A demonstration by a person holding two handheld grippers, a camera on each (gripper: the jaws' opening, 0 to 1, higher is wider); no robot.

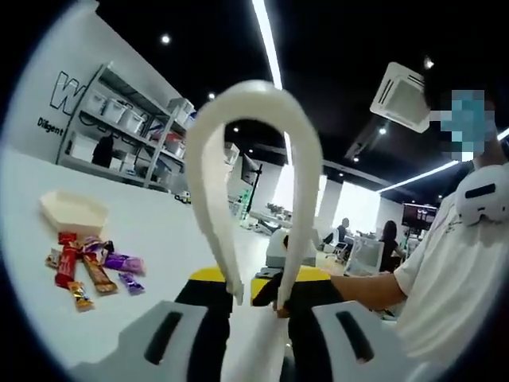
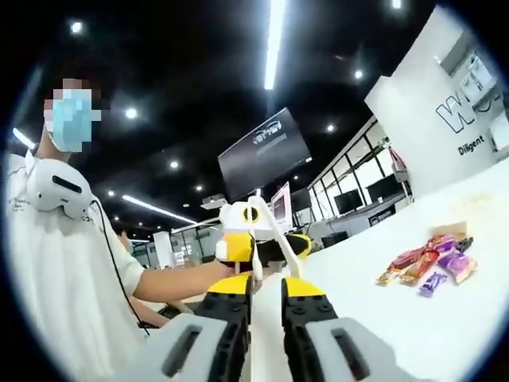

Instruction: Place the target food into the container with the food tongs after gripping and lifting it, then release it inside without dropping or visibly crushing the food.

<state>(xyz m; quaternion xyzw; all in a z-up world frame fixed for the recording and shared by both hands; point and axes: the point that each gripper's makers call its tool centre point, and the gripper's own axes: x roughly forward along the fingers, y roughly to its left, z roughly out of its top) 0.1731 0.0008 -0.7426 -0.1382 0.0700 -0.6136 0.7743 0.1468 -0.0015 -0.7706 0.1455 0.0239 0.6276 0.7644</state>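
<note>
**Tongs held, snacks waiting on the table**

Here, in the left gripper view, the left gripper has its jaws pinched on the two arms of the white tongs, gripping them low down, while the looped end arches upward away from the camera. Beyond it, the white table carries a small heap of wrapped snacks, red, purple and gold, lying together. Just behind the heap sits a shallow white container, apart from the wrappers. A person in a white shirt stands at the right, forearm reaching toward the gripper.

In the right gripper view, the right gripper has its jaws nearly together with a narrow gap, nothing between them. Past its tips the left gripper shows with the tongs slanting down from it. The snacks lie farther right on the table, well apart from both grippers. Shelving and a dark ceiling with strip lights stand behind.
</note>
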